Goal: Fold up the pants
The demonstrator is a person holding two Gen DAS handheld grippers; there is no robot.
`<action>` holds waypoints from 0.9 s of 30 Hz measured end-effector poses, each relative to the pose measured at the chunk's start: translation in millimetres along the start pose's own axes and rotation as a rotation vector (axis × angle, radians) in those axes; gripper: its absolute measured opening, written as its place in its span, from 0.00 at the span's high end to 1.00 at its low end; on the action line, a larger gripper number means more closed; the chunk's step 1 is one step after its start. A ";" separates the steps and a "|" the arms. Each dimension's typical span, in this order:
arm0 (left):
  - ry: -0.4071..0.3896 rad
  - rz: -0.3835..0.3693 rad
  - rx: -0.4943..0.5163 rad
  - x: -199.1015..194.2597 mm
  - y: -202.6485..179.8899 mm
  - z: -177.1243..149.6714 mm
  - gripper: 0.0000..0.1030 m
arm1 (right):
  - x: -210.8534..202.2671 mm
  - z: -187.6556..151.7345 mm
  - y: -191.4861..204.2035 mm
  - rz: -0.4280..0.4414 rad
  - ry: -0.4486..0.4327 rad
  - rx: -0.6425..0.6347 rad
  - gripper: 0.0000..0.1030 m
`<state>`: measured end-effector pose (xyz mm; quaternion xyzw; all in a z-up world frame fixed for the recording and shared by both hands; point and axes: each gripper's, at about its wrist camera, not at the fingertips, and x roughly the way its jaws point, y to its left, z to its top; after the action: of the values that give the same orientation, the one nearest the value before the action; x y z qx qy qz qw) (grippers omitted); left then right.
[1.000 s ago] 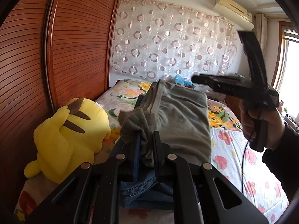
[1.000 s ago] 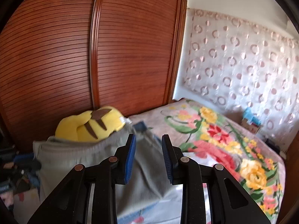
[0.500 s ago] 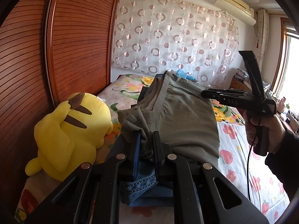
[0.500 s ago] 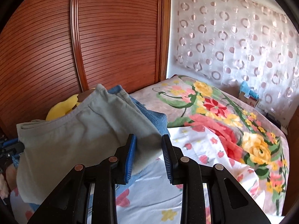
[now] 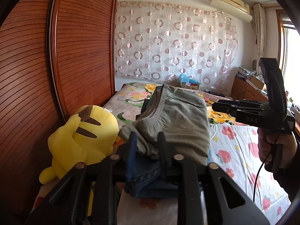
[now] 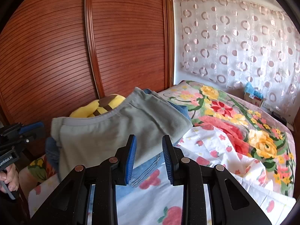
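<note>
My left gripper is clamped on the near waistband corner of the grey-green pants, and half a second back it held the same pinch, so that grip has not slipped. Just under the fingers, the folded pants lie on the denim jeans, stack-fashion, straight ahead of the tool. A second ago the cloth bunched higher at my fingers; now it sits flatter on the jeans, which I take to mean the fold is all but laid down and mainly needs releasing and smoothing.

My right gripper stands parted with nothing between the pads, its tips just short of the pants' free edge; it has swung in from pointing at the wardrobe.

Left of my left tool sits the yellow plush toy, beside the stack. Beyond lie the floral bedspread and the circle-patterned curtain.
</note>
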<state>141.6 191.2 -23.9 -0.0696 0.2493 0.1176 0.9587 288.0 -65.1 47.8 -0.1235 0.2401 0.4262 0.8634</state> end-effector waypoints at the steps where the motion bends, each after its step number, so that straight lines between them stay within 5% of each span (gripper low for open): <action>1: -0.004 -0.003 0.001 -2.8 0.0 0.2 0.67 | -3.9 -1.4 2.3 0.002 -0.003 0.000 0.71; 6: -0.020 -0.007 0.004 -13.2 -1.2 0.2 0.49 | -22.0 -10.0 6.3 -0.006 -0.016 0.009 0.71; 10: -0.049 -0.027 0.002 -24.7 -2.2 0.1 0.16 | -34.1 -18.1 11.0 -0.017 -0.025 0.008 0.71; 13: -0.065 -0.022 0.006 -32.0 -3.4 1.0 0.02 | -43.0 -22.8 15.4 -0.020 -0.028 0.013 0.71; 27: -0.052 -0.058 0.102 -52.3 -33.6 -8.3 0.01 | -90.0 -49.1 31.3 -0.073 -0.056 0.075 0.71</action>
<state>102.2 147.3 -2.8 -0.0248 0.2279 0.0788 0.9702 201.0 -127.6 52.4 -0.0877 0.2267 0.3884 0.8889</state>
